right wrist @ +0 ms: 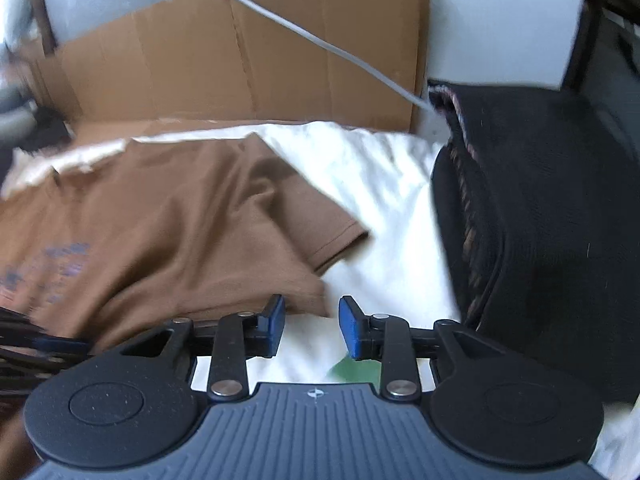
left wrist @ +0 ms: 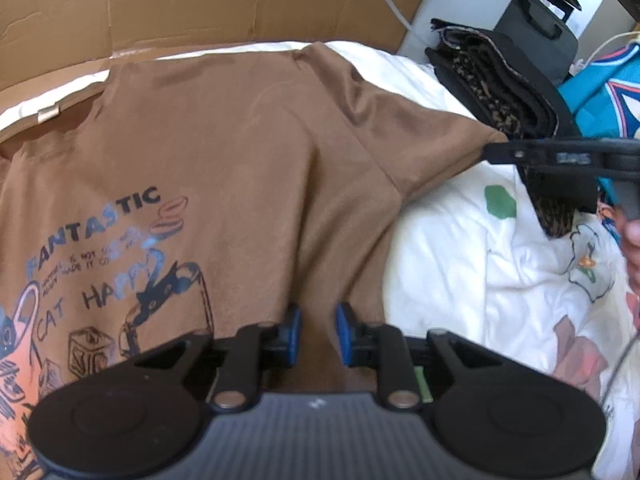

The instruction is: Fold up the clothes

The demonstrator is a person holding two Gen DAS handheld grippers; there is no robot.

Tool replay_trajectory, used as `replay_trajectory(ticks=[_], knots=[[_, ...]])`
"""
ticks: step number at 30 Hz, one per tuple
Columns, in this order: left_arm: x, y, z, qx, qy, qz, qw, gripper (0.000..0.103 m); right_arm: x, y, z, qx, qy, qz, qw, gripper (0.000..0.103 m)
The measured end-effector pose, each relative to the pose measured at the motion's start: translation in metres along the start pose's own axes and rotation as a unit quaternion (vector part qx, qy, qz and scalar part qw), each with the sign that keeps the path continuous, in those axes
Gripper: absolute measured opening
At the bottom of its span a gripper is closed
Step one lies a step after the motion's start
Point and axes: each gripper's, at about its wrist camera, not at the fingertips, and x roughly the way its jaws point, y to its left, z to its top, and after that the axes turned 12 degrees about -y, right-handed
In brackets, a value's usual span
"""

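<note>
Both tongs, left and right, angle downward, slightly open and empty, above the brown T-shirt.

The brown T-shirt carries a blue-black print reading "FANTASTIC" and, lower down, "CAT HAPPY" (the small lines between are too fine to read)

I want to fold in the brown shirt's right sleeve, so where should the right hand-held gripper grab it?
Probably the hemmed cuff of the brown T-shirt, approached from the white bedding side; that edge lies flat, free and nearest the right hand-held gripper.
</note>
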Motion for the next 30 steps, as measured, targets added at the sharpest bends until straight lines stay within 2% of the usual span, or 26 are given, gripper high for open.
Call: replay_trajectory(ticks=[3,8,13,19,24,30], knots=[[-0.003,0.0,0.0,-0.003,-0.006,-0.001,1.0,0.022,-0.006,0.01,-0.011,0.039,0.006,0.052,0.998,0.037],[-0.017,0.004,0.005,-0.019,-0.016,-0.007,0.9997,0.022,0.016,0.026,-0.028,0.102,0.038,0.113,0.988,0.037],[-0.054,0.015,0.015,-0.038,-0.041,-0.001,0.9984,0.029,0.04,0.031,-0.031,0.146,0.044,0.133,0.979,0.037],[-0.112,0.052,0.033,-0.071,-0.08,0.054,0.9928,0.029,0.063,0.035,-0.042,0.183,0.063,0.14,0.971,0.037],[-0.162,0.101,0.025,-0.12,-0.113,0.134,0.9772,0.03,0.074,0.033,-0.052,0.219,0.074,0.151,0.961,0.037],[-0.211,0.16,-0.005,-0.167,-0.121,0.239,0.9489,0.03,0.079,0.03,-0.053,0.242,0.073,0.157,0.955,0.035]])
